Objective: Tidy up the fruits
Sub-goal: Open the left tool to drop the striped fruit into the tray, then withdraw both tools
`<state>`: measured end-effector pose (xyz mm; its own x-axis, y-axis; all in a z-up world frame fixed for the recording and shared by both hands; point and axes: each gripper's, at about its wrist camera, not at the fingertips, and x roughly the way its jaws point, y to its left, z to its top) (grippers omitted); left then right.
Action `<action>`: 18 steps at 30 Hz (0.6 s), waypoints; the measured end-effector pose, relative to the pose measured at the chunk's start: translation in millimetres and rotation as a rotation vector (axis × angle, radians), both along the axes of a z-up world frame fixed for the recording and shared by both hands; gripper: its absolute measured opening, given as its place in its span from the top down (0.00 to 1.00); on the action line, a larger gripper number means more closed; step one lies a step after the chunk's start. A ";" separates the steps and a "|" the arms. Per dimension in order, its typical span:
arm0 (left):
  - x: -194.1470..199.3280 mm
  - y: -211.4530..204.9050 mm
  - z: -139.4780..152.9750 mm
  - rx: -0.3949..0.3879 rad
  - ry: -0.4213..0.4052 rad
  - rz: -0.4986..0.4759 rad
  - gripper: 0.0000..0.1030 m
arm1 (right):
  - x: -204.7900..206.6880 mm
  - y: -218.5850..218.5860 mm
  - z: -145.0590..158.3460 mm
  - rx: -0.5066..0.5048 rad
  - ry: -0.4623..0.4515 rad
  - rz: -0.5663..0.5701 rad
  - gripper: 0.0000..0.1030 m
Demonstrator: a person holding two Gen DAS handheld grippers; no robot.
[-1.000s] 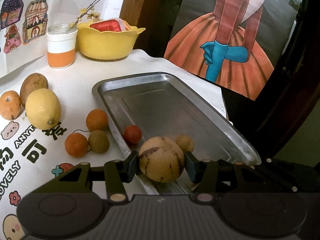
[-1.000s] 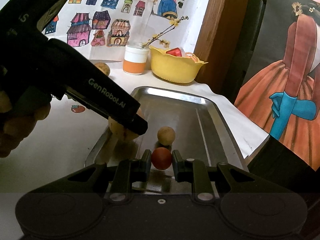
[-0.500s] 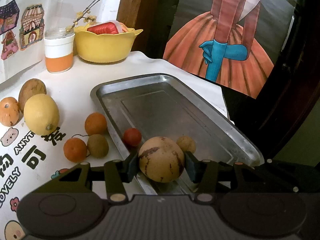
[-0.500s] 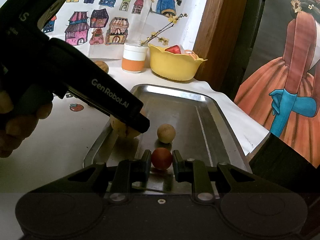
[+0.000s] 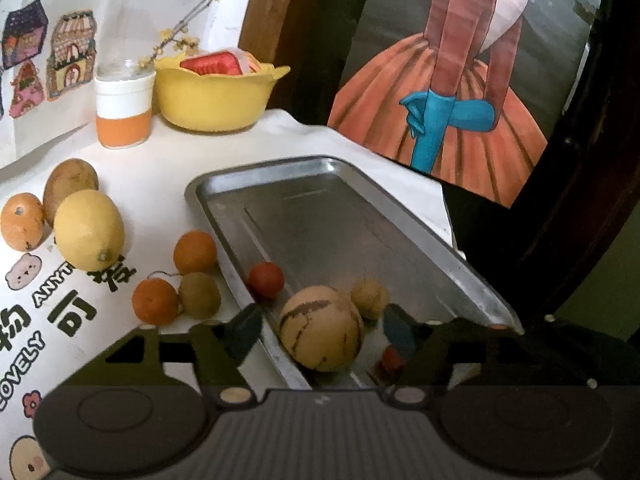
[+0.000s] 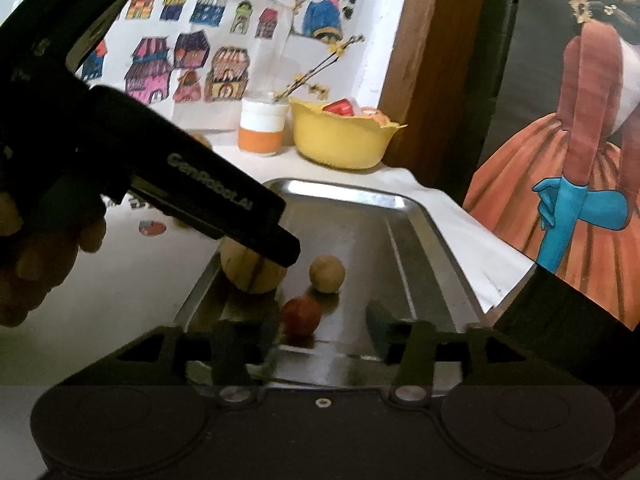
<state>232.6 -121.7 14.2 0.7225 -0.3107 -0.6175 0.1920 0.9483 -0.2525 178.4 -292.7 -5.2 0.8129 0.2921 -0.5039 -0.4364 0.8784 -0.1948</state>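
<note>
Right wrist view, left tool marked "GenRobot.AI", tablecloth "LOVELY"

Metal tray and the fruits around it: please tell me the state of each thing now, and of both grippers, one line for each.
Metal tray: on the table, holds three fruits.
Striped melon: in the tray, released.
Red fruit: in the tray, released.
Small tan fruit: in the tray, free.
Lemon: on the cloth, outside the tray.
Two oranges: on the cloth, outside the tray.
Left gripper: open.
Right gripper: open.
</note>
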 end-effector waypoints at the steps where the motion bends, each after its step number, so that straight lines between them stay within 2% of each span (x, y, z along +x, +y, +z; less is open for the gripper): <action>1: -1.2 0.7 1.7 -0.002 -0.007 0.003 0.24 | -1.3 -1.1 2.0 0.008 -0.007 -0.007 0.36; 4: -5.1 3.8 8.0 -0.006 -0.029 0.017 0.16 | -6.1 -4.6 9.0 0.031 -0.031 -0.026 0.22; 6: -8.5 7.9 12.5 -0.011 -0.045 0.034 0.10 | -9.8 -6.5 15.1 0.046 -0.049 -0.032 0.09; 8: -12.7 13.8 17.5 -0.018 -0.064 0.062 0.02 | -14.6 -7.6 21.7 0.060 -0.078 -0.044 0.01; 14: -25.0 35.3 32.0 -0.029 -0.110 0.137 0.00 | -27.2 -8.4 40.3 0.096 -0.133 -0.058 0.01; 18: -35.4 50.5 38.1 -0.008 -0.155 0.194 0.00 | -36.2 -6.5 53.5 0.119 -0.171 -0.068 0.01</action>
<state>197.1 -71.3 52.3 0.8553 -0.1614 -0.4924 0.0438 0.9694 -0.2417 142.2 -299.2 48.3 0.9033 0.2832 -0.3221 -0.3453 0.9257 -0.1543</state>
